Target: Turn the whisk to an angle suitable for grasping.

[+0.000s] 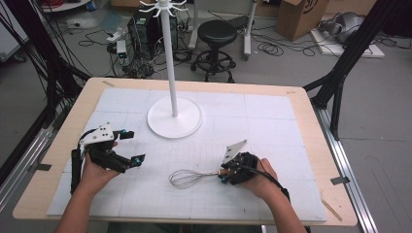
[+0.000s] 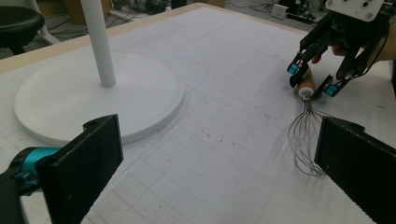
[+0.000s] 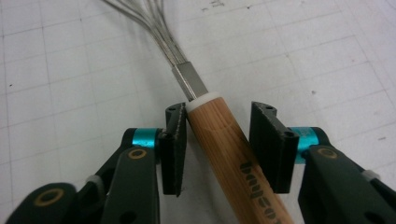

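We have the whisk point(image 1: 188, 178) lying on the tabletop point(image 1: 272, 121) at about five o'clock from the stand point(image 1: 174, 116). Our right claw point(image 3: 218, 148) straddles its wooden handle, not yet clamped; the left claw point(image 1: 133, 147) waits wide open. Lifting is apparently still ahead.

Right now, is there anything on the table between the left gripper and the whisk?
No. In the high view, just bare white mat lies between the left gripper and the whisk. The left gripper view shows the same gridded mat.
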A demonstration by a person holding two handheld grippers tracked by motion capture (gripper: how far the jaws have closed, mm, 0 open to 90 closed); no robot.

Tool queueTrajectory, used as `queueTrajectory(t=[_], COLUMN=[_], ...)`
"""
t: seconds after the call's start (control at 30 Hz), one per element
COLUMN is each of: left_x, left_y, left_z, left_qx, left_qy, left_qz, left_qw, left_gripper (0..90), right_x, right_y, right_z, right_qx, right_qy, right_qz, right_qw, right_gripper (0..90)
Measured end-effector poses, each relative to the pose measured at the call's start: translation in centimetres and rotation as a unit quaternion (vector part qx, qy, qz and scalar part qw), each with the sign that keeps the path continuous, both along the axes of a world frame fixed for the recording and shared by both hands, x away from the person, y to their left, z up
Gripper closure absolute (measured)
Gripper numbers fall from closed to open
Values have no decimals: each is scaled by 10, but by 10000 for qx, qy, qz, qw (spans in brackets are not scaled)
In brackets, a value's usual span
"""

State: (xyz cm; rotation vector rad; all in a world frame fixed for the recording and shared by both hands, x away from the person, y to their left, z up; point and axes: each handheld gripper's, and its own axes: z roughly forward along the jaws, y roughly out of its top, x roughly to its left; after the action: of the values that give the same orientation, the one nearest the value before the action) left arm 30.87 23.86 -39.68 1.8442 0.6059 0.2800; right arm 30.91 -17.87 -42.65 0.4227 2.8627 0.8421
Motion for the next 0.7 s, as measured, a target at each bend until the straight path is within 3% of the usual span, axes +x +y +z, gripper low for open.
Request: queueTrajectory(t=[0.17, 0.33, 0.53, 0.7], left_x=[0, 0, 0, 0], left_y=[1, 1, 1, 1], left_z=[0, 0, 0, 0], left_qx=[-2, 8, -10, -5], left_qy=[-8, -16, -8, -1], left_qz=[-6, 0, -5, -5], left_qw=[10000, 10000, 10000, 10000], left_gripper=[17, 17, 17, 17], right_x=[-5, -7, -7, -8], right_y=[8, 17, 20, 10], right_z=[2, 1, 1, 8], right_qx=[-107, -175, -142, 327], right_qy=[-246, -507, -457, -290], right_qz=[150, -58, -121, -257], right_qw=[9995, 9985, 9988, 9987], right_gripper=[686, 711, 688, 614])
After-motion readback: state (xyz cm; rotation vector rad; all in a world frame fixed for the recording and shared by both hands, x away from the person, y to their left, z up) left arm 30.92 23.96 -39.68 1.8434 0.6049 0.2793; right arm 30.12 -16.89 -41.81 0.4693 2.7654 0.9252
